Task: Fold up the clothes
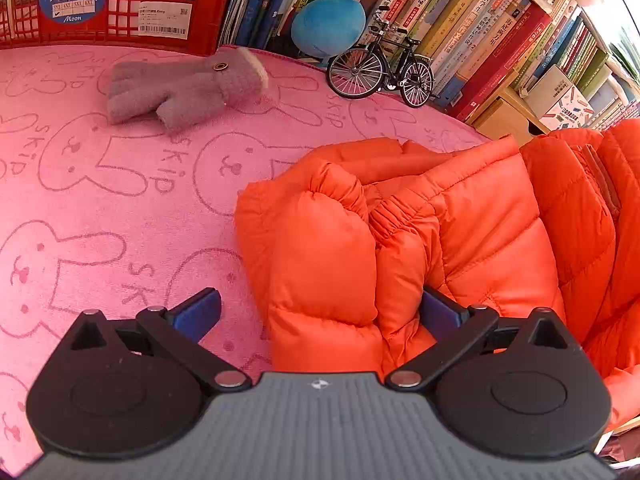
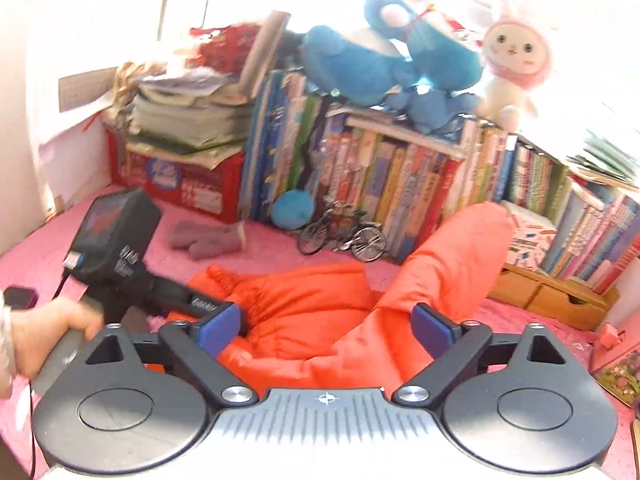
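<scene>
Lay bunched, partly doubled over, mid-way along the right edge of the pink rabbit-print cloth [image 1: 120, 208]: puffy orange quilted jacket [image 1: 460, 232]. Straddled its cuffed sleeve, spread wide: left gripper [image 1: 320, 312]. Hovered above, likewise wide: right gripper [image 2: 326, 326]. Folding seemingly underway, not yet neat.

1 jacket [image 1: 440, 232], 1 glove [image 1: 184, 88], 1 mini bike [image 1: 380, 72]
</scene>
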`<state>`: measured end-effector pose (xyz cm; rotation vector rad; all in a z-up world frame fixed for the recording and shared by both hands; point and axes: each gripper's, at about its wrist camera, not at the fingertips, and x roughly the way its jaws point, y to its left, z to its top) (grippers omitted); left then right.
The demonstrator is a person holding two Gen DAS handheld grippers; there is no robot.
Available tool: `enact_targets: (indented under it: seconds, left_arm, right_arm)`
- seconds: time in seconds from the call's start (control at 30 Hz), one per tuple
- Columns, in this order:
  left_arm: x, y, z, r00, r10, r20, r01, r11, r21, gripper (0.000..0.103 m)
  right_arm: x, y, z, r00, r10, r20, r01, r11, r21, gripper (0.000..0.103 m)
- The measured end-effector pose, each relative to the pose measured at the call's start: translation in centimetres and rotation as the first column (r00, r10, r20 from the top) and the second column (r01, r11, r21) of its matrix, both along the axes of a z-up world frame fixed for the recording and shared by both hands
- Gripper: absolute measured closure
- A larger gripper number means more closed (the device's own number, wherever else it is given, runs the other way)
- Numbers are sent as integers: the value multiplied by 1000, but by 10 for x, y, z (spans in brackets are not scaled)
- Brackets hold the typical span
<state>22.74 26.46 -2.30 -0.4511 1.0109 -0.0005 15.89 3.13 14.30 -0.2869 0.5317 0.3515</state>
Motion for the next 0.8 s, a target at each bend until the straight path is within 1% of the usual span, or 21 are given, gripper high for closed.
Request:
enact_targets:
  seconds: [0.03, 0.1, 0.17, 0.2, 0.27, 0.37, 0.4, 0.43, 0.47, 0.5, 0.53, 0.57, 0.63, 0.73, 0.8]
  left_arm:
    - [0, 0, -1, 1000, 2, 0, -2, 1000, -2, 0]
    - [-1, 0, -2, 1000, 6, -1, -6, 1000, -7, 0]
    - [-1, 1, -3, 1000, 12, -4, -12, 1000, -19, 0]
    - [-1, 2, -4, 1000, 14, -5, -14, 1000, -25, 0]
    - [-2, 2, -5, 1000, 14, -6, -15, 999, -31, 0]
    - [-2, 3, -5, 1000, 17, -11, -18, 999, -39, 0]
    - [-2, 3, -5, 1000, 18, -12, -19, 999, -42, 0]
    - [-2, 3, -5, 1000, 19, -14, -20, 999, -44, 0]
    - [-2, 3, -5, 1000, 20, -15, -21, 999, -47, 0]
    - [-2, 4, -4, 1000, 24, -16, -25, 998, -49, 0]
    - [-3, 5, -3, 1000, 27, -16, -28, 998, -52, 0]
    - [-3, 7, -1, 999, 31, -14, -32, 998, -54, 0]
    - [-6, 10, -1, 999, 39, -14, -40, 998, -57, 0]
    - [-8, 14, -4, 998, 53, -25, -54, 997, -56, 0]
    - [-9, 17, -5, 997, 65, -30, -67, 996, -67, 0]
  right_arm:
    - [18, -9, 3, 998, -67, 3, 67, 997, 33, 0]
    - [57, -28, -2, 980, -193, -53, 198, 975, 99, 0]
    - [93, -42, -16, 949, -284, -137, 303, 942, 142, 0]
    - [109, -47, -25, 931, -316, -181, 343, 928, 142, 0]
    - [135, -53, -43, 898, -349, -269, 392, 911, 126, 0]
    - [154, -49, -66, 856, -352, -379, 409, 909, 79, 0]
    - [157, -46, -73, 841, -349, -414, 408, 911, 60, 2]
    - [158, -43, -79, 828, -345, -443, 406, 913, 47, 20]
    - [155, -40, -81, 831, -337, -443, 401, 914, 57, 34]
    - [151, -36, -80, 836, -342, -429, 397, 917, 42, 52]
    - [142, -27, -77, 854, -332, -401, 370, 929, 18, 59]
    - [133, -19, -73, 871, -318, -375, 342, 940, -4, 63]
    - [114, -6, -63, 903, -272, -334, 282, 959, -18, 70]
    - [80, 15, -48, 948, -188, -257, 180, 982, -53, 73]
    - [59, 32, -47, 970, -129, -204, 109, 988, -107, 73]
